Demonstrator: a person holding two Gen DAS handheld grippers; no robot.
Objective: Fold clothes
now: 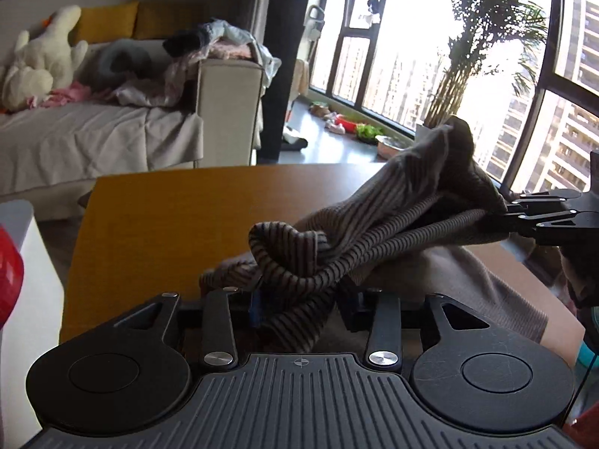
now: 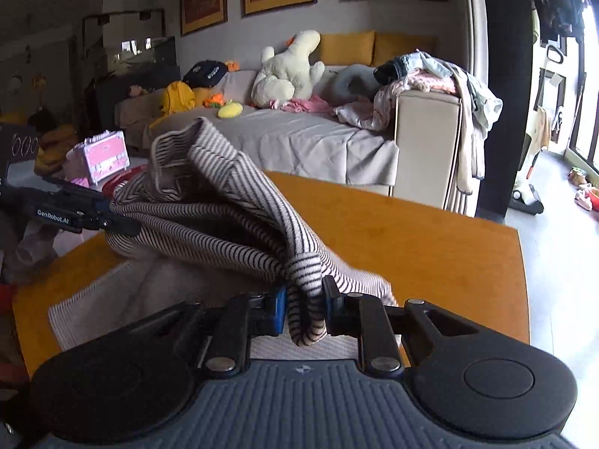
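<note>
Striped garment (image 2: 232, 217) bunched, strung between left gripper (image 1: 295, 299) and right gripper (image 2: 305, 307), each clamped on fabric, its lower part trailing onto desk (image 2: 430, 247) beneath. Fold barely begun; flattening, stacking remain.

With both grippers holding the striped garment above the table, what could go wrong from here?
1. The striped garment hangs bunched between the left gripper and the right gripper, so a fold may likely turn out crooked.
2. Each gripper pinches only a small bunch; the cloth might slip out.
3. Its lower part lies on the table and may drag.

Beige black-striped garment (image 2: 232, 202) over orange-brown table (image 2: 430, 232)
</note>
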